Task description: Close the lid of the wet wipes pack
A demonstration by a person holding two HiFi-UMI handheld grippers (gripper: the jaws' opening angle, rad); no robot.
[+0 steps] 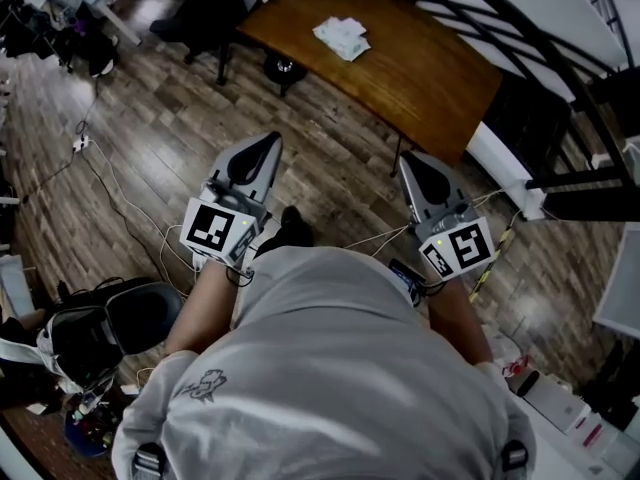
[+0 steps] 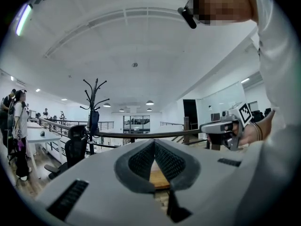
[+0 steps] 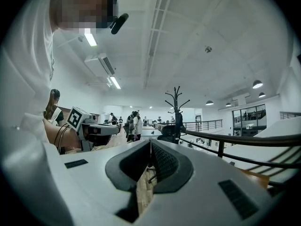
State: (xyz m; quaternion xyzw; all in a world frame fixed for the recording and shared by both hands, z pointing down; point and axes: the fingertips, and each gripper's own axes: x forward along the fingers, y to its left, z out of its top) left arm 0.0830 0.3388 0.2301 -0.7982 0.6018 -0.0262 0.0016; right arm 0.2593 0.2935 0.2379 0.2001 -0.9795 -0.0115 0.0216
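Here, left gripper (image 1: 263, 140): fingers together, empty
Right gripper (image 1: 406, 160): fingers together, empty
Wipes pack (image 1: 342, 38): on the wooden desk (image 1: 430, 83), well apart from both

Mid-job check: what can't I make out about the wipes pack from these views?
Pack lid, head view: too small and far to tell open or shut.
Pack, left gripper view: not seen; the shut left gripper fills the lower frame.
Pack, right gripper view: not seen; the shut right gripper fills the lower frame.
Table far end, head view: cut off by the top edge.
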